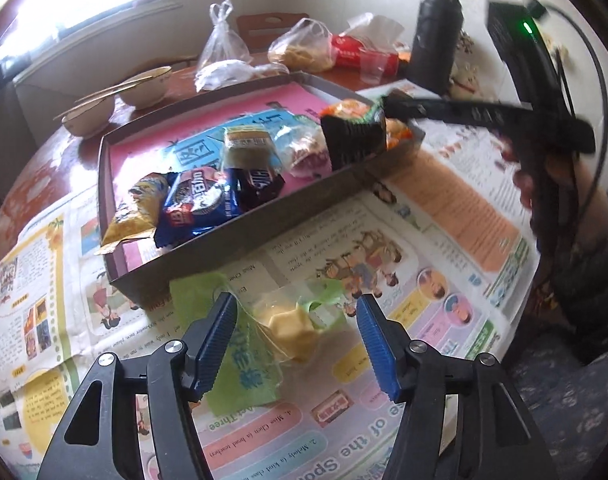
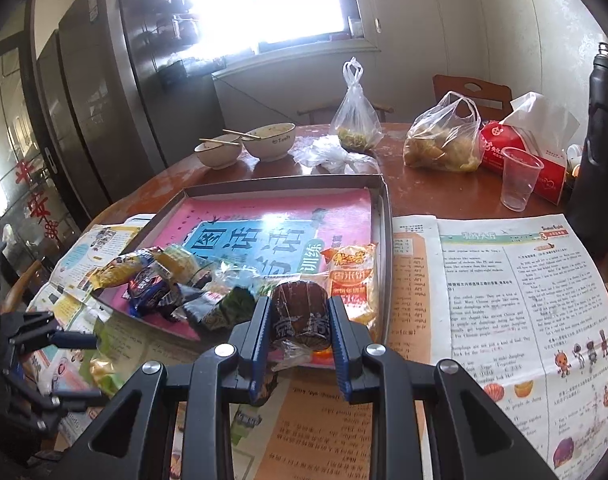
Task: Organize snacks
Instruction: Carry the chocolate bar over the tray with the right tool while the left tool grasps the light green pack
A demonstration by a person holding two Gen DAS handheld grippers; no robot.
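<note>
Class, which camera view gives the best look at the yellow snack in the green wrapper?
The left wrist view: the green-wrapped yellow snack lies on the newspaper between the open left tongs, large and unobstructed. In the right wrist view it is only a blurred patch at the lower left.

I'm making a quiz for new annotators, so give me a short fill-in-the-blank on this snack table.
1. The right gripper is shut on a dark ____ snack pack.
2. The left gripper stands ____ over a yellow snack in a green wrapper.
3. Most snacks lie inside the shallow ____.
4. Chopsticks rest across the two ____.

Missing words: brown; open; tray; bowls
</note>
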